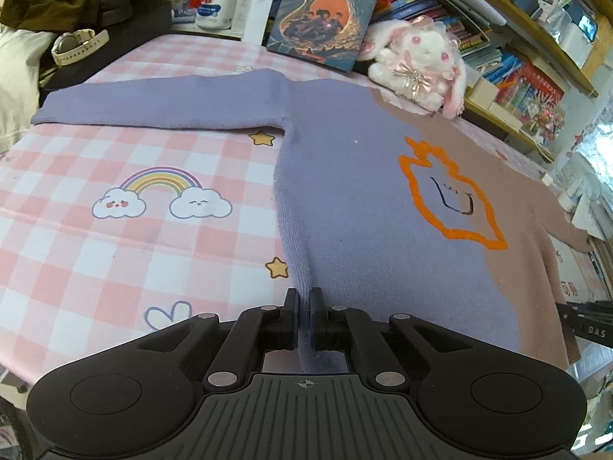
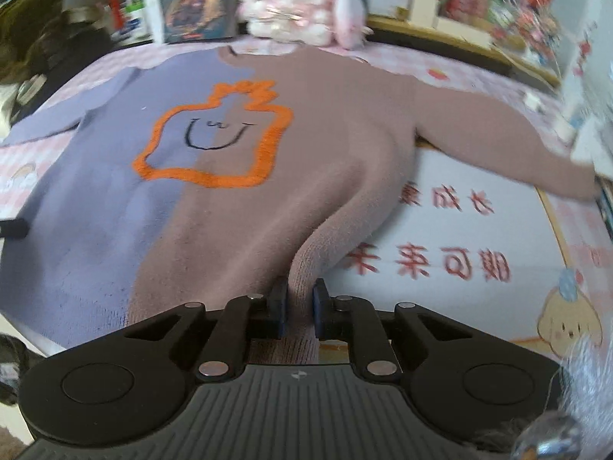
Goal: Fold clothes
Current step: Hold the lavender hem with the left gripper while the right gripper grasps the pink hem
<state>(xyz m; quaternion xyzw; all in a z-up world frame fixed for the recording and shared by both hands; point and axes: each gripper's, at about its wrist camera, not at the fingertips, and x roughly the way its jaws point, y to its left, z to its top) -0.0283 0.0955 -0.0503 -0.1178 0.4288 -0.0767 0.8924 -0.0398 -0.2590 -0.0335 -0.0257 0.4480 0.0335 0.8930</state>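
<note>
Knit sweater hem sits pinched between both grippers' closed jaws.

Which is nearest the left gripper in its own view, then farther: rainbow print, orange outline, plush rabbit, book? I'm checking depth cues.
1. Orange outline, on the sweater, right of the left gripper.
2. Rainbow print, on the cloth, left; close to the outline.
3. Plush rabbit, far right.
4. Book, propped at the back.

Crowded bookshelves flank a pink checked tablecloth
</note>
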